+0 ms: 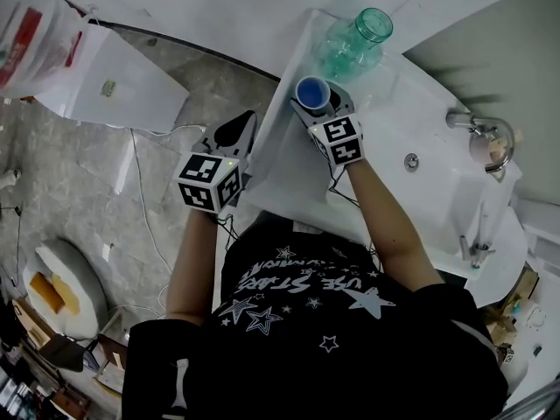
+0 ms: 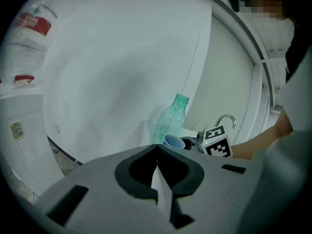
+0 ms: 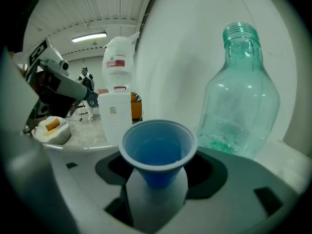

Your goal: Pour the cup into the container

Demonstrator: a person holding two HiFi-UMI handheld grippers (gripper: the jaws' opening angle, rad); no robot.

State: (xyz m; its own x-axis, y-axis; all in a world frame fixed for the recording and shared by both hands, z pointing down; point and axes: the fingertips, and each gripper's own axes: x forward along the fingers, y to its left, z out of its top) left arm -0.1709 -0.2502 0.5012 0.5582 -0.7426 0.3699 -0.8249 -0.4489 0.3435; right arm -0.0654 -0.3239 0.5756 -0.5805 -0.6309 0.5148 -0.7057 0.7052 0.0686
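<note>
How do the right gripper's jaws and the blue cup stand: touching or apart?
Touching. Right gripper view: the right gripper holds the blue cup between its jaws.

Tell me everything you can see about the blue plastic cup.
The blue plastic cup is small, tapered and smooth, with a rolled rim and no markings. It is upright, mouth up, and the jaws of the right gripper clamp its lower body over the white counter. Whether it holds liquid cannot be told. The uncapped clear green plastic bottle stands just beyond it, not touching.
</note>
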